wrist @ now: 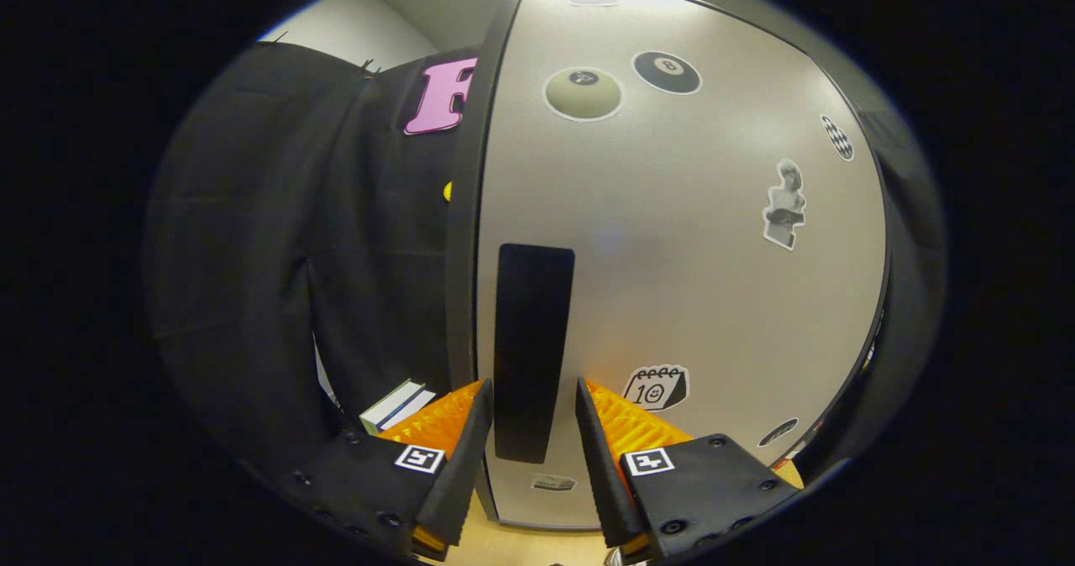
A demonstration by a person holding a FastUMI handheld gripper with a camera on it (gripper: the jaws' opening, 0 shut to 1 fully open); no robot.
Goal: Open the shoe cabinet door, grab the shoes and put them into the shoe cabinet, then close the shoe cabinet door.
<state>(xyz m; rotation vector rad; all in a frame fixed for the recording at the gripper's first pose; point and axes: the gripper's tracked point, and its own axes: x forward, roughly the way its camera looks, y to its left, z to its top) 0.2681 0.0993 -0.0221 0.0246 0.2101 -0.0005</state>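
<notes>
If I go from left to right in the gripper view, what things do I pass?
Black cloth → stack of books → black door handle, between the open tongs → calendar sticker → statue sticker.

Shut cabinet door blocks ahead; its handle sits between spread fingers.

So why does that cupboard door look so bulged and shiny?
In the gripper view the fisheye lens bows the cabinet door and its edges outward; soft glare lightens its top; the stickers stay sharp. The open tongs straddle the dark handle.
</notes>
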